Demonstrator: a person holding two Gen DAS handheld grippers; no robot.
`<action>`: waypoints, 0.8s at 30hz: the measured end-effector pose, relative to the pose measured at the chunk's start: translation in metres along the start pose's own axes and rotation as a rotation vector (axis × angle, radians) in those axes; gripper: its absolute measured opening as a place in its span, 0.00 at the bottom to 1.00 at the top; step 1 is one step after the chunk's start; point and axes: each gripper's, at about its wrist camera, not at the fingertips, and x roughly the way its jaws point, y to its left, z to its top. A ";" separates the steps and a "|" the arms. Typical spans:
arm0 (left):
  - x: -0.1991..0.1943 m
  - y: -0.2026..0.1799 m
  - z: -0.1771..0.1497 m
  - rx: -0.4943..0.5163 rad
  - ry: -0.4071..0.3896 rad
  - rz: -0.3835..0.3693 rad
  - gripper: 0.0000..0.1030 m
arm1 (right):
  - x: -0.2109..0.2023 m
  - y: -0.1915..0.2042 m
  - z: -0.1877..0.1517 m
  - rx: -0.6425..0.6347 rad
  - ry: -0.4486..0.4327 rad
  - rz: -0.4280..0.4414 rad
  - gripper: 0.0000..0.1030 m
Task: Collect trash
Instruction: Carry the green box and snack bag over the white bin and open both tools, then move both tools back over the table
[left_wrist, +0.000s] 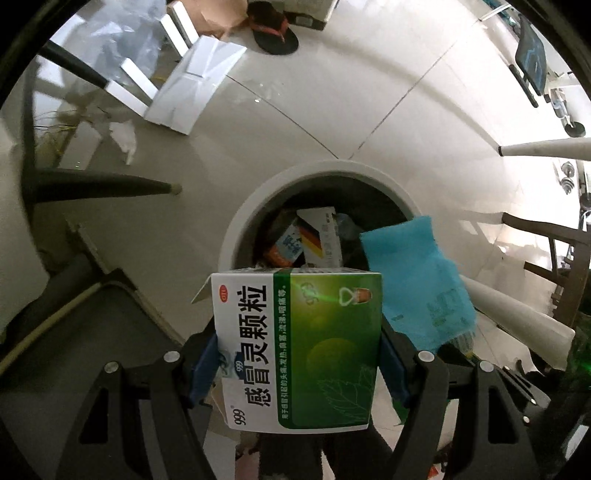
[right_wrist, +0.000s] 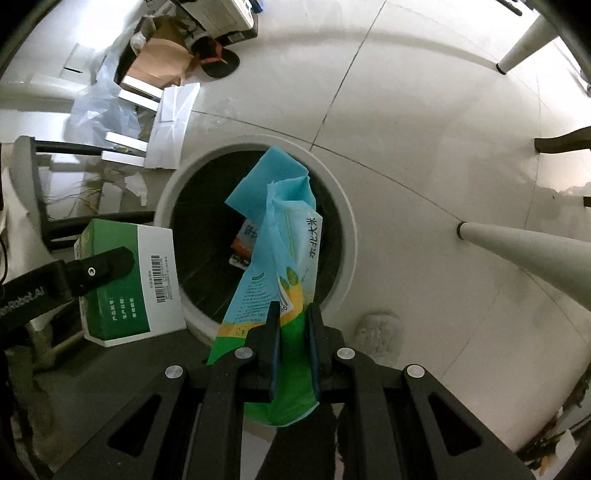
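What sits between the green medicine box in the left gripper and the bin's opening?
Nothing solid: in the left wrist view the green medicine box hangs just short of the bin rim. Beside it, the blue bag overhangs the opening.

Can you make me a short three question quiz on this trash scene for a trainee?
1. True or false: the left gripper holds a green and white medicine box.
2. What does the right gripper hold? A) a slipper B) a blue and green plastic bag C) a bottle
3. Fill in: both items hang over the round white ____.

Key: 1 true; 2 B; 3 bin, which already has some packaging in it.
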 end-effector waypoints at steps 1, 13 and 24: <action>0.002 0.000 0.000 -0.002 0.009 -0.010 0.72 | 0.005 0.002 0.002 0.003 0.012 -0.005 0.17; -0.042 0.035 -0.039 -0.060 -0.108 0.127 1.00 | -0.006 0.012 -0.008 -0.060 -0.044 -0.086 0.99; -0.080 0.042 -0.080 -0.033 -0.224 0.288 1.00 | -0.044 0.038 -0.030 -0.118 -0.101 -0.187 0.99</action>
